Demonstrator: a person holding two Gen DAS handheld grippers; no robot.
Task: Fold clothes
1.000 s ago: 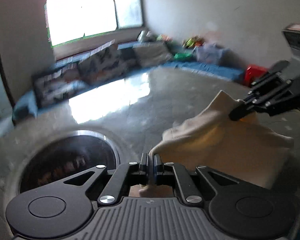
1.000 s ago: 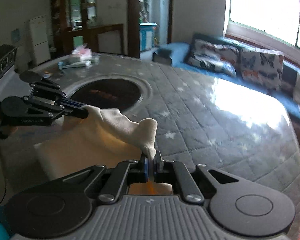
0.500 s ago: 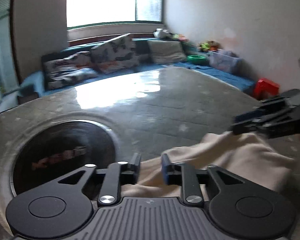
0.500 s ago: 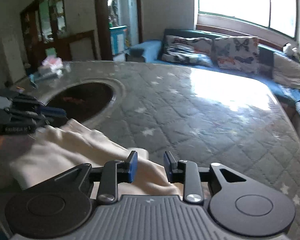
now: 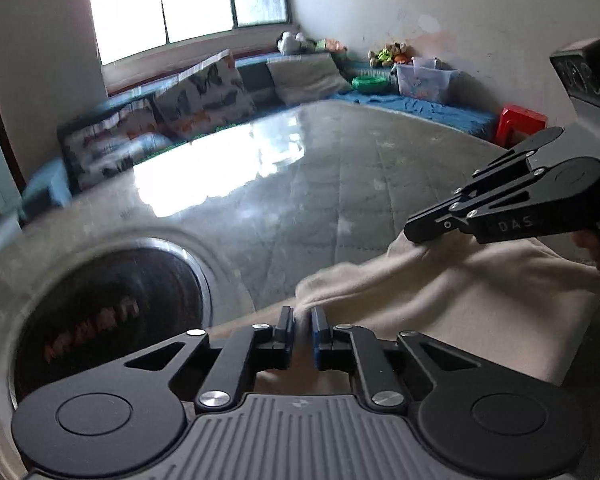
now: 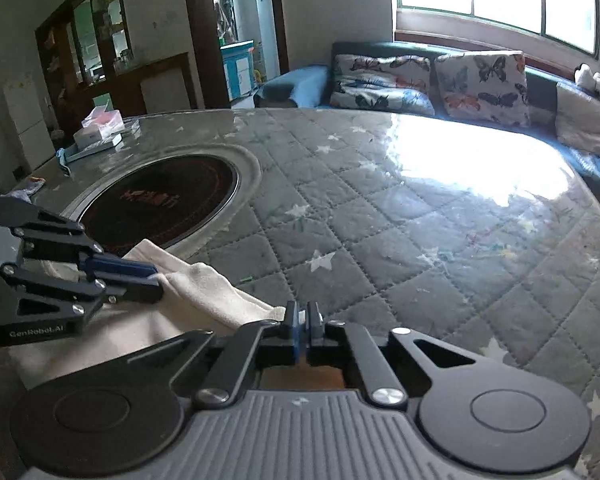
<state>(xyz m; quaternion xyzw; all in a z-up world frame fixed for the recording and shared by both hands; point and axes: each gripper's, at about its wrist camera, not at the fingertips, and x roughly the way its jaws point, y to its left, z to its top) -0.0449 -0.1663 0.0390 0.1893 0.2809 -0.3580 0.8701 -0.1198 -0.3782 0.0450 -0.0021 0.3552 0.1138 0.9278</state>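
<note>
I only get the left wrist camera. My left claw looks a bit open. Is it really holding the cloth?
Observer: Yes. In the right wrist view, the left gripper has its fingertips pinched on a raised fold of the beige cloth.
Operator: And the other claw? I only see it from the side.
Observer: The right gripper has its jaws almost touching. The cloth's edge runs right into them, so it looks pinched too.
Operator: What's past the round black thing?
Observer: Beyond the round black plate, some small boxes sit near the table's far edge.
</note>
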